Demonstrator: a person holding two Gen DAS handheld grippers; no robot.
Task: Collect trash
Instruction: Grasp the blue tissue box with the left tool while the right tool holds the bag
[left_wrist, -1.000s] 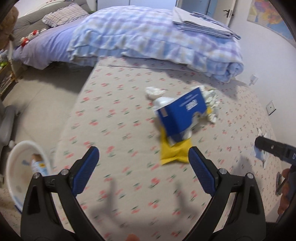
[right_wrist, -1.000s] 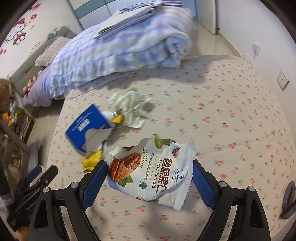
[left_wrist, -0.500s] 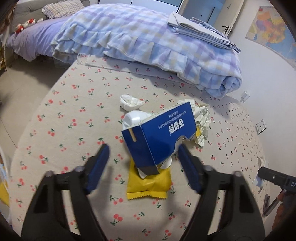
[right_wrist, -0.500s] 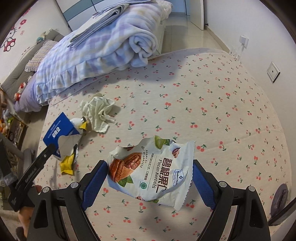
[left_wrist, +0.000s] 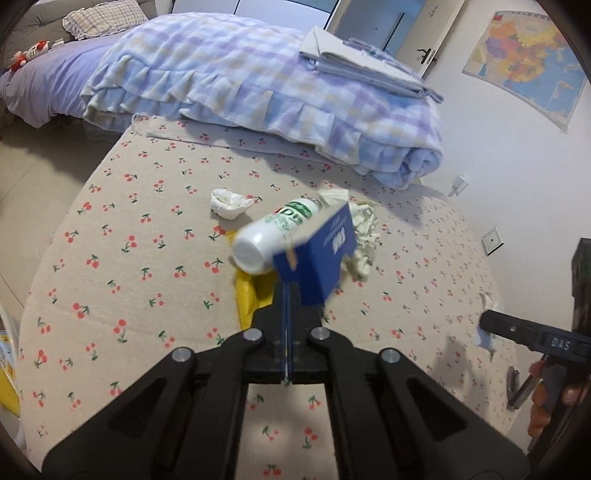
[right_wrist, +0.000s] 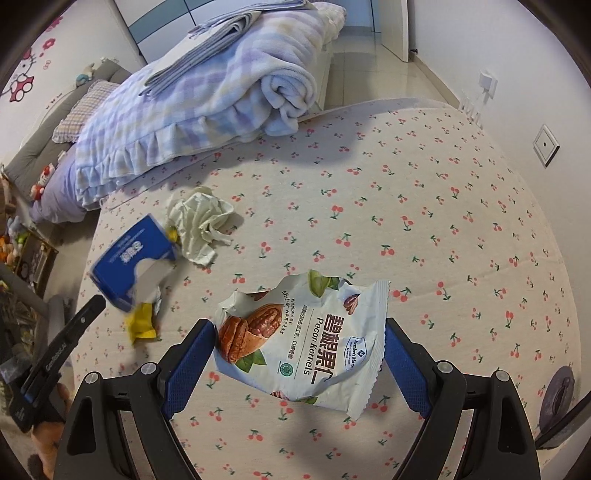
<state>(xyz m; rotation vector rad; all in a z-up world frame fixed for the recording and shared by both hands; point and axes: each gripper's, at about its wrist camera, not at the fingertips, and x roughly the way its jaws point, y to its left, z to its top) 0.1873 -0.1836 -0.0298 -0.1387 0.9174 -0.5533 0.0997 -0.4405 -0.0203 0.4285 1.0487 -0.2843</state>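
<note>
My left gripper (left_wrist: 287, 295) is shut on the near edge of a blue carton (left_wrist: 320, 256), which tilts up off the cherry-print cloth; the carton also shows in the right wrist view (right_wrist: 133, 264). A white bottle (left_wrist: 273, 236) lies beside it on a yellow wrapper (left_wrist: 255, 295). A white tissue wad (left_wrist: 229, 201) and crumpled pale paper (left_wrist: 364, 236) lie close by. My right gripper (right_wrist: 295, 358) has its fingers spread wide, with a pecan kernels bag (right_wrist: 306, 339) spanning between the blue pads above the cloth.
A folded plaid blanket (left_wrist: 280, 96) with grey sheets on top lies at the far edge. A bed with pillows stands at the far left. Wall sockets (right_wrist: 546, 144) are on the right wall. The left gripper's handle (right_wrist: 55, 354) shows at the left.
My left gripper moved forward to the pile and closed on the blue carton, which has tipped up and uncovered the white bottle. My right gripper kept the pecan bag between its fingers.
</note>
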